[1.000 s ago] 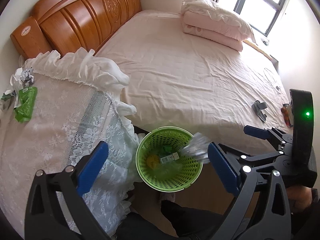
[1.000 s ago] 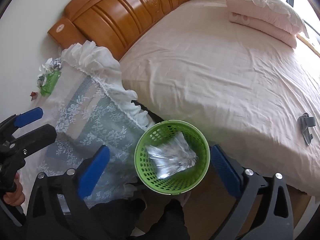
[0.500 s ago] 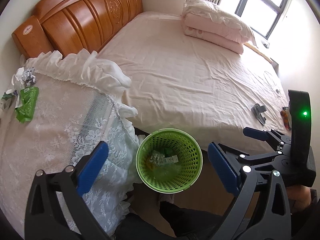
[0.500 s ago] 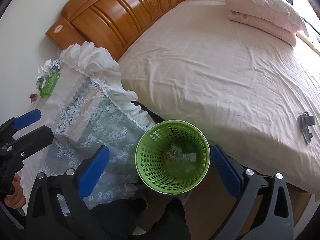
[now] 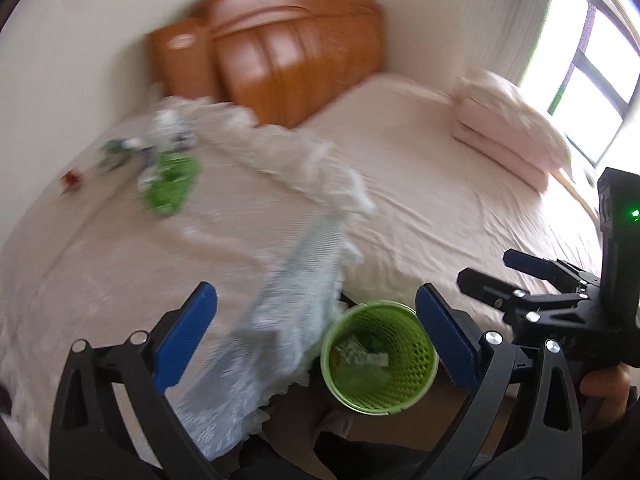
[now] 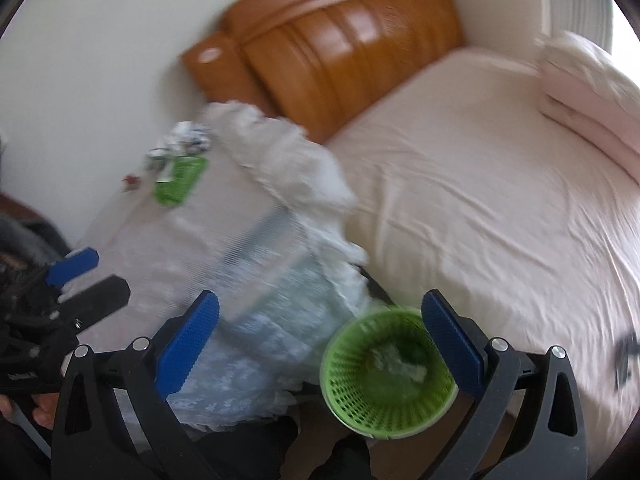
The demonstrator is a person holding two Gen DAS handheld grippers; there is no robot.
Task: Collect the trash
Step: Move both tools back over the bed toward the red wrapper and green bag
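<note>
A green mesh bin (image 5: 378,354) (image 6: 386,372) stands on the floor between the bed and a lace-covered stand, with several scraps of trash inside. My left gripper (image 5: 316,338) is open and empty, above the bin's left side. My right gripper (image 6: 320,342) is open and empty too, also above the bin's left rim. On the far end of the stand lie a green wrapper (image 5: 170,188) (image 6: 180,182), crumpled white and silver paper (image 5: 170,130) (image 6: 186,142) and a small red scrap (image 5: 72,180) (image 6: 130,180). Both views are blurred.
A wide bed (image 5: 440,184) with a pink sheet fills the right, with a wooden headboard (image 5: 296,68) and folded pillows (image 5: 508,128) at the back. A white frilled cloth (image 5: 320,184) drapes off the stand's edge. A dark small object (image 6: 626,356) lies on the bed.
The silver wrapper that was falling a second ago now lies in the bin. Both grippers have swung up and left, bringing the trash on the stand nearer the middle of view.
</note>
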